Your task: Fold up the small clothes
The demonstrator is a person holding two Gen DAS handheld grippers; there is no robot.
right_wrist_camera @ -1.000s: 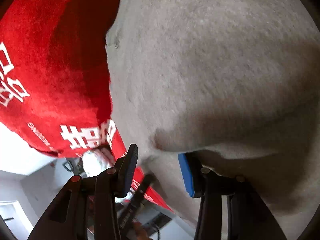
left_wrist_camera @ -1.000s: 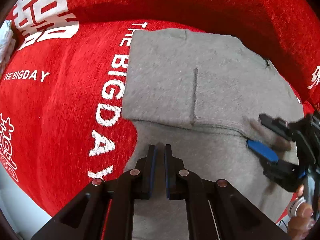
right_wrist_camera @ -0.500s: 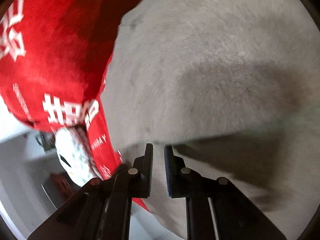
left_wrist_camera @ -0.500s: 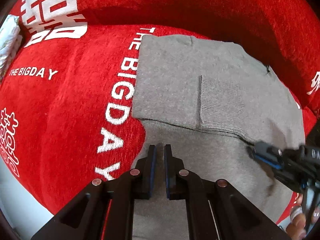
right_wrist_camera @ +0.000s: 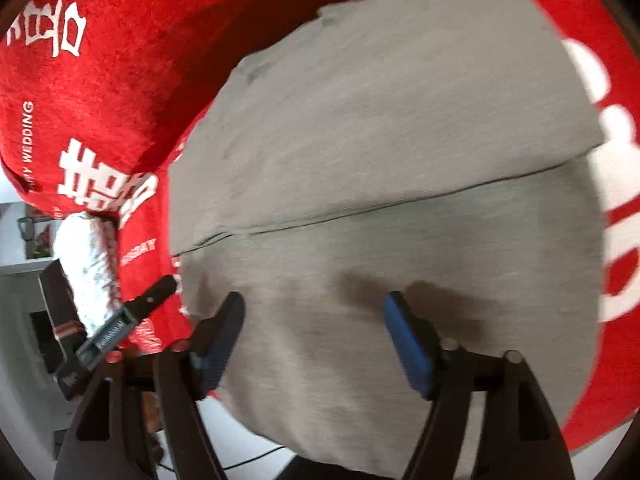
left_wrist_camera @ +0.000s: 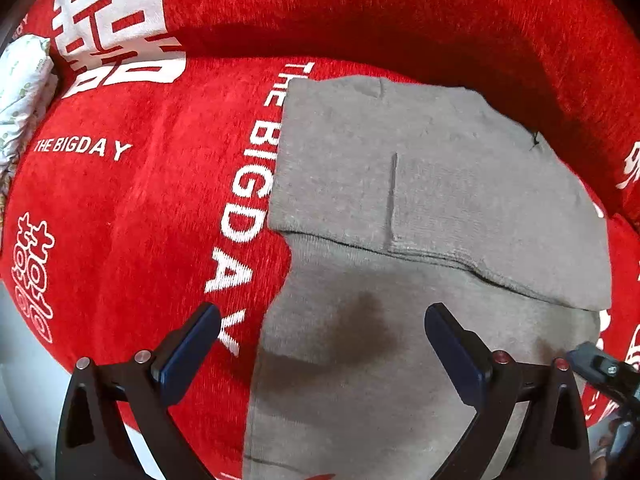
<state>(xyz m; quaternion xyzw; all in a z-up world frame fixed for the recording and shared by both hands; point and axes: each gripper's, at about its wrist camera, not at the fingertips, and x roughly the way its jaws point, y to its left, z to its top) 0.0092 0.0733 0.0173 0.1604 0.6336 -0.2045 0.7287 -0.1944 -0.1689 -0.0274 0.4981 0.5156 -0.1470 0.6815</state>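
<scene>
A grey knit garment [left_wrist_camera: 420, 208] lies on a red cover with white lettering. Its far part is folded over, and the fold edge runs across the middle. My left gripper [left_wrist_camera: 322, 322] is open and empty, just above the garment's near left edge. My right gripper [right_wrist_camera: 314, 312] is open and empty over the near part of the same garment [right_wrist_camera: 380, 140]. The tip of the right gripper shows at the lower right of the left wrist view [left_wrist_camera: 596, 364]. The left gripper's finger shows at the lower left of the right wrist view [right_wrist_camera: 132, 316].
The red cover [left_wrist_camera: 120, 200] rises into a backrest [left_wrist_camera: 360, 8] behind the garment. A white patterned bundle [left_wrist_camera: 24, 92] lies at the far left. The seat's front edge drops to a pale floor [right_wrist_camera: 24, 380] with dark furniture.
Both grippers have opened; half a second ago both were shut. The right gripper has pulled back from the cloth and now sees the whole folded garment.
</scene>
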